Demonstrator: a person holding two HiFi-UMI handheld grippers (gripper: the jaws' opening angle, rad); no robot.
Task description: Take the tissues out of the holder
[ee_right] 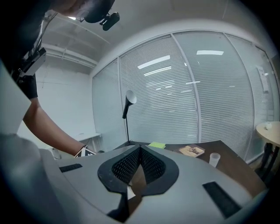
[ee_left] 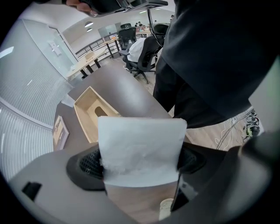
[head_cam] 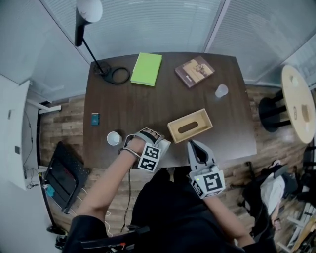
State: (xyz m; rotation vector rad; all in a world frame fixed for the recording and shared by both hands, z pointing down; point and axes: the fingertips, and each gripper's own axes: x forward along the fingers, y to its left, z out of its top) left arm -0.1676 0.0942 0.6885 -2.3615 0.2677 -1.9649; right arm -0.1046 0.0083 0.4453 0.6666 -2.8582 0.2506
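Observation:
The wooden tissue holder (head_cam: 190,125) lies on the dark table (head_cam: 148,106) near its front edge, with its slotted opening showing. In the left gripper view the holder (ee_left: 89,109) is beyond the jaws and looks hollow. My left gripper (head_cam: 148,137) points steeply down over the table's front edge, left of the holder. Its jaws (ee_left: 140,158) are shut on a white stack of tissues (ee_left: 140,146) that fills the gap between the pads. My right gripper (head_cam: 193,145) is just in front of the holder's near side, roughly level, its jaws (ee_right: 139,151) shut with nothing in them.
On the table are a green notebook (head_cam: 146,68), a brown book (head_cam: 194,71), a clear plastic cup (head_cam: 221,91), a white cup (head_cam: 114,138), a small blue box (head_cam: 95,118) and a desk lamp (head_cam: 89,15) with a coiled cable. A round side table (head_cam: 298,101) stands at the right.

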